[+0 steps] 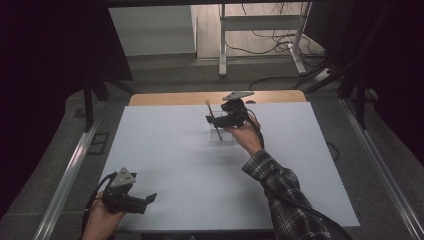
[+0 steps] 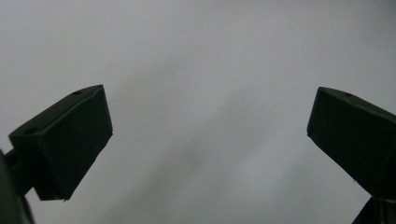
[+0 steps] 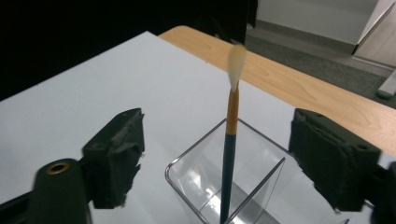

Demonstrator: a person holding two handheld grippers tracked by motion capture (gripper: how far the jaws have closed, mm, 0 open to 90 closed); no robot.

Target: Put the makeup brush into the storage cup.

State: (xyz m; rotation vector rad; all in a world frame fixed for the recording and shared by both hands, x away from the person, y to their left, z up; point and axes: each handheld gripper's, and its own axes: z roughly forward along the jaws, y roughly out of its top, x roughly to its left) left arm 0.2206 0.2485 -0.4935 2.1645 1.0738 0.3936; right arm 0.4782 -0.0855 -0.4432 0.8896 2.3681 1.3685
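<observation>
A paintbrush (image 3: pixel 228 154) with a dark handle, an orange ferrule and pale bristles stands bristles-up in a clear square holder (image 3: pixel 196 184). My right gripper (image 3: pixel 219 142) is open, with a jaw on either side of the brush and neither pad touching it. From above, the brush (image 1: pixel 215 119) leans in the holder (image 1: pixel 223 135) near the far middle of the white sheet, and the right gripper (image 1: pixel 214 120) hovers at it. My left gripper (image 1: pixel 149 198) rests at the near left edge. Its jaws (image 2: pixel 208 126) stand wide apart over bare white surface.
The white sheet (image 1: pixel 175 165) covers most of the wooden table (image 1: pixel 170 98), whose bare strip shows along the far edge. Metal rails (image 1: pixel 70 170) run along both sides. A white desk frame (image 1: pixel 222 45) and cables lie on the floor beyond.
</observation>
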